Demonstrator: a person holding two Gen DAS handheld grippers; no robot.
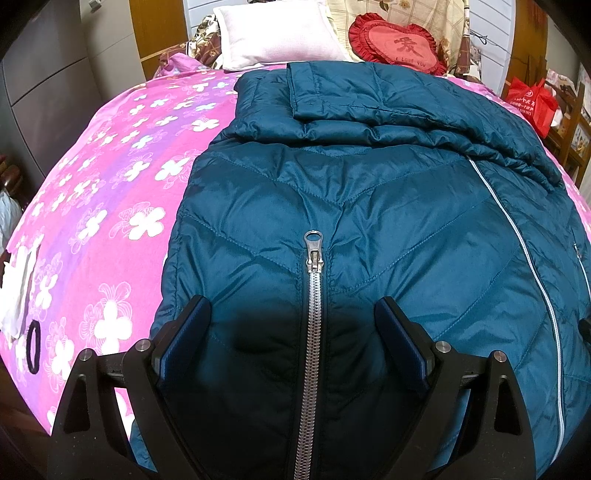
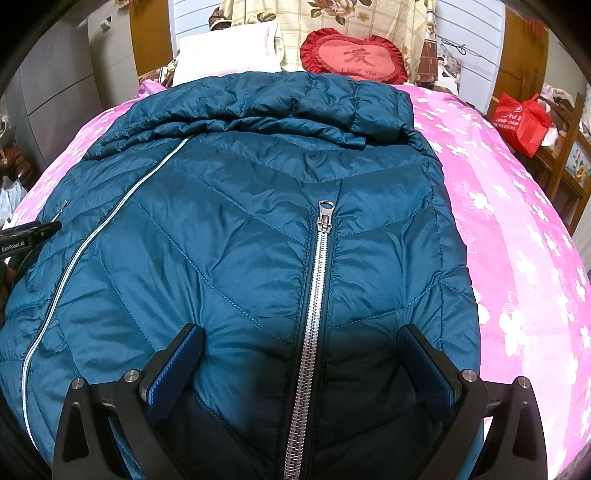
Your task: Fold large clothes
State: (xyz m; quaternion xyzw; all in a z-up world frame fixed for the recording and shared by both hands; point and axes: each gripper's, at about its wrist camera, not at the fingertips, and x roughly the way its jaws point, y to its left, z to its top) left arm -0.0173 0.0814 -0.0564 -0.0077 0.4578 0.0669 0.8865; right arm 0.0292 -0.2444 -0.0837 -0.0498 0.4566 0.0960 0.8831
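Note:
A teal quilted down jacket [image 1: 369,206] lies flat on the pink flowered bed cover [image 1: 110,192], its sleeves folded across the far end. It also shows in the right wrist view [image 2: 240,206]. My left gripper [image 1: 295,314] is open above the near hem, its fingers on either side of a short silver side zipper [image 1: 314,295]. My right gripper [image 2: 301,343] is open above the near hem, astride another silver side zipper [image 2: 317,295]. The long white front zipper [image 1: 532,258] runs diagonally; it appears in the right wrist view [image 2: 92,240]. The left gripper's tip [image 2: 33,232] shows at the left edge.
A white pillow [image 1: 273,33], a red heart cushion [image 1: 399,40] and a floral cushion [image 2: 332,22] lie at the headboard. A red bag [image 1: 532,103] sits on a chair at right. A black hair tie [image 1: 33,347] and white cloth [image 1: 18,291] lie at the bed's left edge.

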